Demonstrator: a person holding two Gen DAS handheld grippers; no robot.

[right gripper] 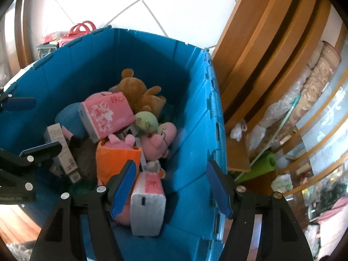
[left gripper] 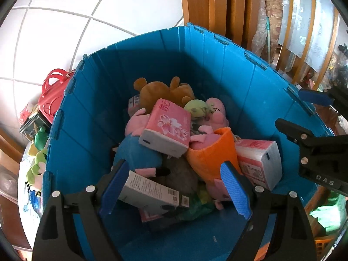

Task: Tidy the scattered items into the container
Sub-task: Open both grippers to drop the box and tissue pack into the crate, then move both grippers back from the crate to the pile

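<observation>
A blue folding container (left gripper: 104, 108) (right gripper: 195, 117) holds plush toys and packs. Among them are a brown bear (left gripper: 161, 91), pink pigs (left gripper: 213, 113), one in orange (right gripper: 117, 158), a pink tissue pack (left gripper: 167, 128) on top, and a white box (left gripper: 150, 193). My left gripper (left gripper: 174, 189) hangs open above the pile with nothing between its fingers. My right gripper (right gripper: 170, 188) is open over the container's right side. A second pink tissue pack (right gripper: 148, 202) lies below it beside the left pad, and the right pad stands well clear. Each gripper shows in the other's view (left gripper: 304, 113) (right gripper: 28, 128).
A red handbag (left gripper: 53, 95), a dark box and green plush toys (left gripper: 39, 158) sit outside the container on the left. Wooden boards (right gripper: 271, 43) lean to the right, with a green rolled mat (right gripper: 258, 167) and bagged clutter. A white tiled floor (left gripper: 65, 21) lies behind.
</observation>
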